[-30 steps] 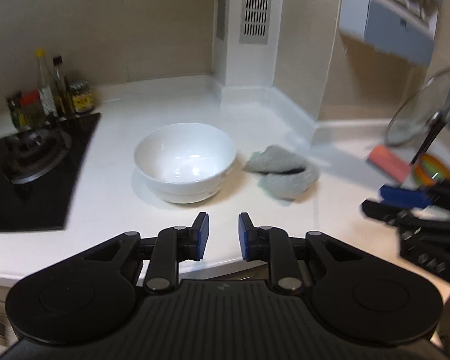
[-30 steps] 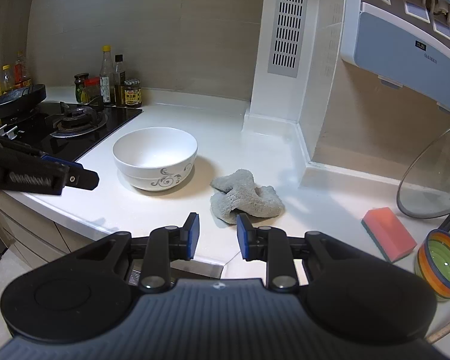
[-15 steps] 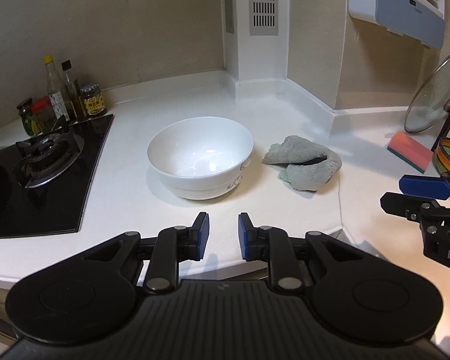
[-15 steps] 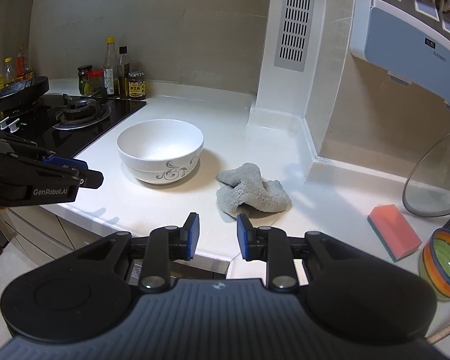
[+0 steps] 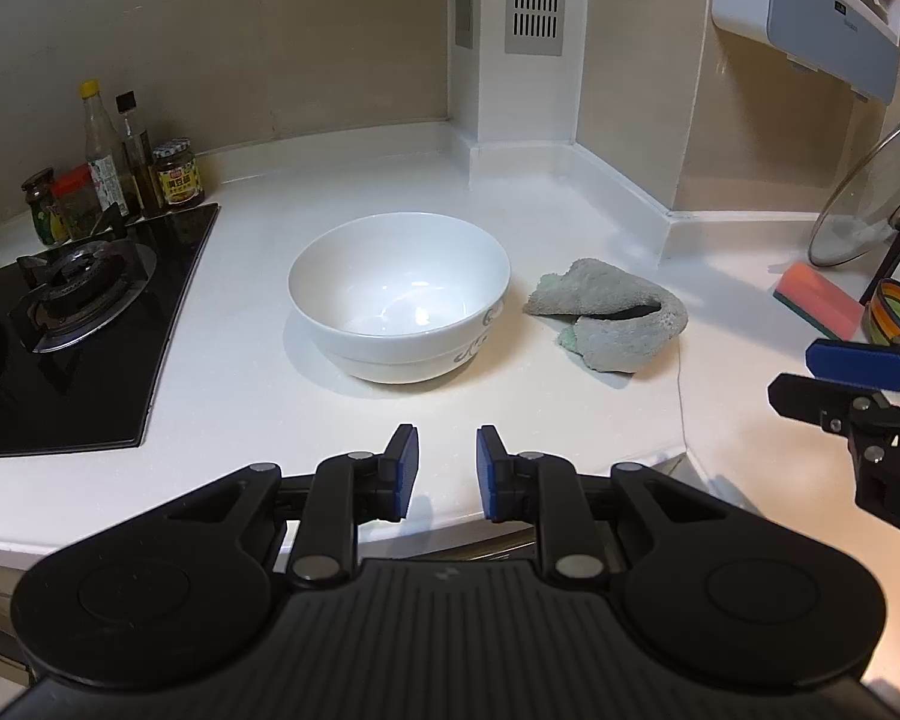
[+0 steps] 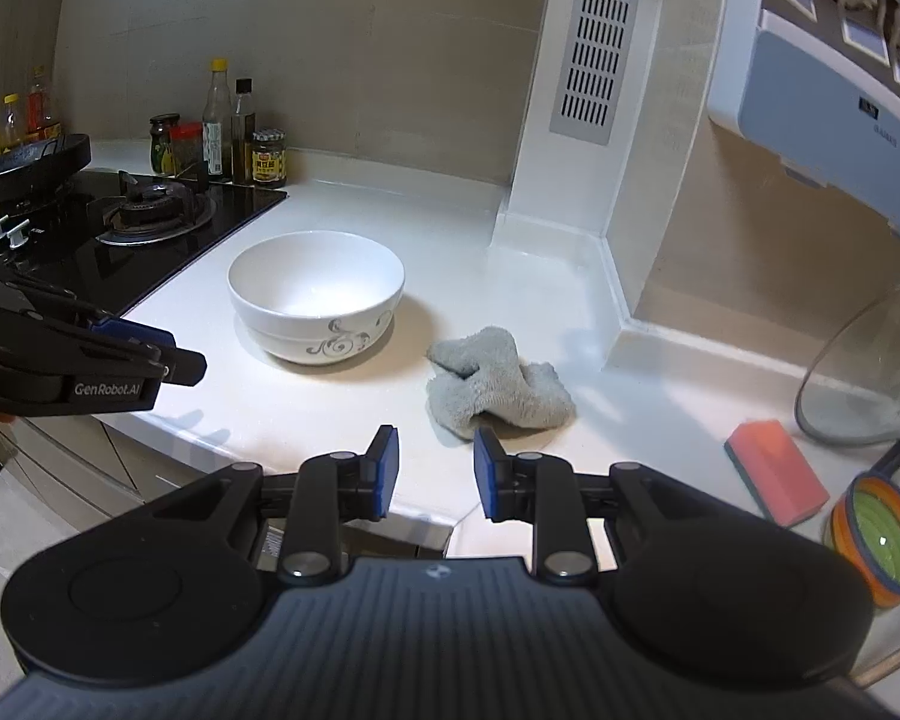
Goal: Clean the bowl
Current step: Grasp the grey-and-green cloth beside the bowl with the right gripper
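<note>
White kitchen table (image 5: 258,420) is carrying a white ceramic bowl (image 5: 399,294) beside a crumpled grey cloth (image 5: 609,315). Left gripper (image 5: 447,465) and right gripper (image 6: 431,468) are hovering near the table's edge, jaws apart, holding nothing.

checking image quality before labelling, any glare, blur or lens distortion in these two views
Left wrist view: sharp, glare spots inside the white bowl, counter edge bowed by the fisheye, corners vignetted. Right wrist view: also sharp, the bowl casts a soft shadow toward the grey cloth, the vent column leans from distortion.

white bowl (image 6: 316,294) sits upright beside crumpled grey cloth (image 6: 498,385) (apart), right hand-held gripper (image 6: 431,467) empty.
</note>
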Demonstrator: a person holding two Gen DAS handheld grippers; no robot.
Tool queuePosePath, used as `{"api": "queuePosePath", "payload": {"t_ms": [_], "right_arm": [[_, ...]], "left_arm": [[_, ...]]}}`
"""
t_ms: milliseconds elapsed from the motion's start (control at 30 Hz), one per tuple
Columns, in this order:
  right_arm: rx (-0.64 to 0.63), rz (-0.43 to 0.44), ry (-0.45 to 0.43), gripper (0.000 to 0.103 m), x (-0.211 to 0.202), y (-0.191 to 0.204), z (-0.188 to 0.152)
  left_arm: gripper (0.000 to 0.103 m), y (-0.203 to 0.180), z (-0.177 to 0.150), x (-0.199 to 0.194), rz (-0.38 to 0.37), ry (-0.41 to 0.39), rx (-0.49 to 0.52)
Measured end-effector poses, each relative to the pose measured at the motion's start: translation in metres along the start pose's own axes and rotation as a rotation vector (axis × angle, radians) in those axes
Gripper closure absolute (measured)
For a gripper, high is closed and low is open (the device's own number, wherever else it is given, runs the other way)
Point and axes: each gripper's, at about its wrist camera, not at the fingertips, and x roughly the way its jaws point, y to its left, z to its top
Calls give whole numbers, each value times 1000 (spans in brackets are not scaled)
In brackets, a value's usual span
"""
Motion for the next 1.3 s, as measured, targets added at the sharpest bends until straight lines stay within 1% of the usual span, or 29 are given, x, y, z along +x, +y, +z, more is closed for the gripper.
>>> {"api": "queuePosePath", "payload": {"t_ms": [133,200,300,433,633,767,833,867,900,1000,1100,1167,1200,1233,1267,1300], "right_arm": [[-34,-14,7,81,21,-7,20],[-65,-17,44,81,42,-11,33],[-132,-14,108,81,77,-12,45],[-209,-23,167,81,122,-6,51],[-408,-1,227,81,174,10,59],[-553,-4,284,81,207,19,57],[-591,-8,302,84,219,19,54],[-587,-5,305,90,221,17,54],[-568,2,305,103,223,13,55],[-476,33,300,103,223,-3,61],[-390,54,273,103,214,-18,69],[-384,84,274,91,210,-17,71],[-412,97,291,74,209,-12,66],[-444,100,307,71,210,-7,61],[-487,94,322,71,211,-1,54],[-536,68,331,71,213,5,46]], "left_arm": [[78,10,12,11,2,-9,-16],[78,17,18,16,9,-9,-24],[78,29,24,27,2,1,-30],[78,44,34,44,-8,26,-31],[78,64,55,68,12,46,-33],[78,74,69,82,45,53,-41],[78,80,75,87,56,60,-51],[78,82,78,89,64,61,-52],[78,85,80,90,72,63,-52],[78,90,84,95,88,70,-55],[78,89,87,97,92,67,-40],[78,88,90,98,84,63,-30],[78,86,91,100,75,61,-25],[78,85,92,101,67,61,-22],[78,84,93,103,59,61,-18],[78,83,94,104,53,61,-14]]}}
